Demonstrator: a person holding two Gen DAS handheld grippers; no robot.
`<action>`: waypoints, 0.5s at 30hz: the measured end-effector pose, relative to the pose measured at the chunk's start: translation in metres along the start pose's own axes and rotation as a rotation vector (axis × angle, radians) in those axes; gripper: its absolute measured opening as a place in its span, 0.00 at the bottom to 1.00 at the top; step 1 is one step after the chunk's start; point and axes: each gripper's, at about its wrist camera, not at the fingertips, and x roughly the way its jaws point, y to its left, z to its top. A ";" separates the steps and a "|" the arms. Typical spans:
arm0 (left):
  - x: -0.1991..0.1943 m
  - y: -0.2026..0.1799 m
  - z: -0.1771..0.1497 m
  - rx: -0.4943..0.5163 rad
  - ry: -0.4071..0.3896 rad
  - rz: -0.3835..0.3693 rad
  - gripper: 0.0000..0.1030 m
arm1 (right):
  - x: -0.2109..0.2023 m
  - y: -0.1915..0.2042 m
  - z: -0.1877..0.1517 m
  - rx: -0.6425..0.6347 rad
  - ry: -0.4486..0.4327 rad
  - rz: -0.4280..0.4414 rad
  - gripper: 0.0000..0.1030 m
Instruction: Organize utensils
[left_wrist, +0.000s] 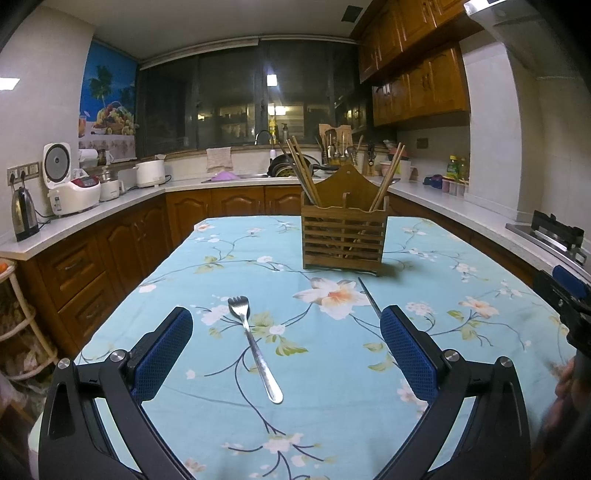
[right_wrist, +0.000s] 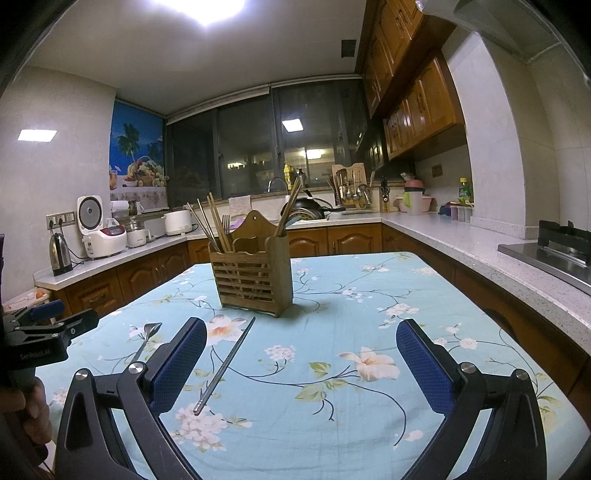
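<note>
A steel fork (left_wrist: 255, 347) lies on the floral tablecloth, tines pointing away, between the fingers of my left gripper (left_wrist: 287, 314), which is open and holds nothing. A thin metal chopstick (right_wrist: 225, 365) lies diagonally just inside the left finger of my right gripper (right_wrist: 303, 326), also open and holding nothing. The wooden slatted utensil holder (left_wrist: 343, 236) stands upright at the table's middle, with wooden chopsticks in both end compartments. In the right wrist view the holder (right_wrist: 255, 277) is ahead and to the left, and the fork (right_wrist: 146, 339) is partly hidden behind the left finger.
The table with the light blue cloth (right_wrist: 369, 314) is ringed by white counters: a kettle (left_wrist: 24, 214) and rice cookers on the left, a sink with pans at the back, a stove (right_wrist: 554, 254) on the right. A hand (right_wrist: 33, 410) holds the left gripper's handle.
</note>
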 end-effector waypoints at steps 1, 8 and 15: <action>0.000 -0.001 0.000 0.000 -0.001 0.000 1.00 | 0.000 0.000 0.000 0.000 -0.001 0.000 1.00; -0.001 0.000 0.000 -0.001 0.003 -0.005 1.00 | 0.000 0.002 0.000 0.002 0.000 0.001 1.00; -0.001 -0.001 0.000 -0.002 0.002 -0.005 1.00 | 0.000 0.000 0.000 0.003 -0.001 0.000 1.00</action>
